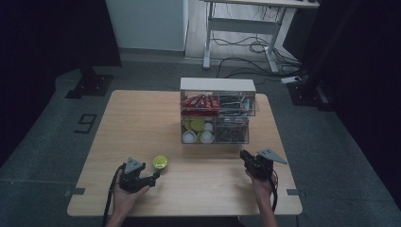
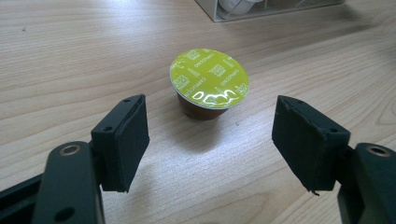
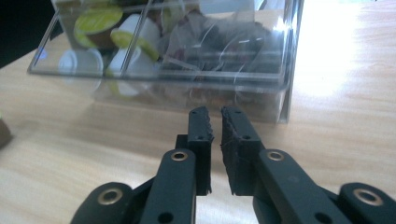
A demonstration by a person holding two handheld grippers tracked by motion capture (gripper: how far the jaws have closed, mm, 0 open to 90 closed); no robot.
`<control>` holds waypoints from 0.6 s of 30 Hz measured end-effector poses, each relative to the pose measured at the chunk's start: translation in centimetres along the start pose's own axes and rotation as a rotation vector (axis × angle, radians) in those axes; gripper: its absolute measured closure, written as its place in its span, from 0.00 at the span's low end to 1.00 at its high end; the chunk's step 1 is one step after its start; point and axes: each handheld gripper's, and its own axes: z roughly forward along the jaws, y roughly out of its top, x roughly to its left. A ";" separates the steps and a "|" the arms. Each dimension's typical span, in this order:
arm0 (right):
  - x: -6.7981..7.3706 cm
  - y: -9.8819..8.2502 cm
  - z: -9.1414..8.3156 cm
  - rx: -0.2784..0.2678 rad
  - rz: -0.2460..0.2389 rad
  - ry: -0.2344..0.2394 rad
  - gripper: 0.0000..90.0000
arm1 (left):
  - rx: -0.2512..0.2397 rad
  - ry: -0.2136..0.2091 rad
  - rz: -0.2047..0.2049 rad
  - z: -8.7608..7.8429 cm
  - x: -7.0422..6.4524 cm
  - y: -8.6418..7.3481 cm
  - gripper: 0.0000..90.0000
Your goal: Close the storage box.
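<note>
A coffee capsule with a yellow-green foil lid stands upright on the wooden table, at the front left. My left gripper lies just behind it, pointing at it. In the left gripper view its jaws are wide open and the capsule sits just beyond the pads, touching neither. My right gripper is at the front right, pointing at the clear drawer box. In the right gripper view its jaws stand a narrow gap apart with nothing between them, a short way from the box's clear lower drawer.
The box holds red sachets on its upper level, and white and yellow capsules beside dark packets on its lower level. Bare wood lies between my two hands. A desk frame and cables are on the floor beyond the table.
</note>
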 end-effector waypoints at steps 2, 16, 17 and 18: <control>0.1 -0.6 -0.2 0.007 -0.017 0.006 0.86 | -0.001 -0.006 0.002 0.0 0.0 0.0 0.31; 0.7 -4.4 -3.0 0.094 -0.116 0.031 0.64 | 0.002 -0.035 0.022 -0.1 -0.5 0.1 0.31; 0.6 -4.6 -3.1 0.102 -0.111 0.030 0.63 | 0.003 -0.036 0.023 -0.1 -0.5 0.1 0.31; 0.4 -4.8 -3.2 0.107 -0.109 0.029 0.63 | 0.004 -0.034 0.022 0.0 -0.5 0.1 0.31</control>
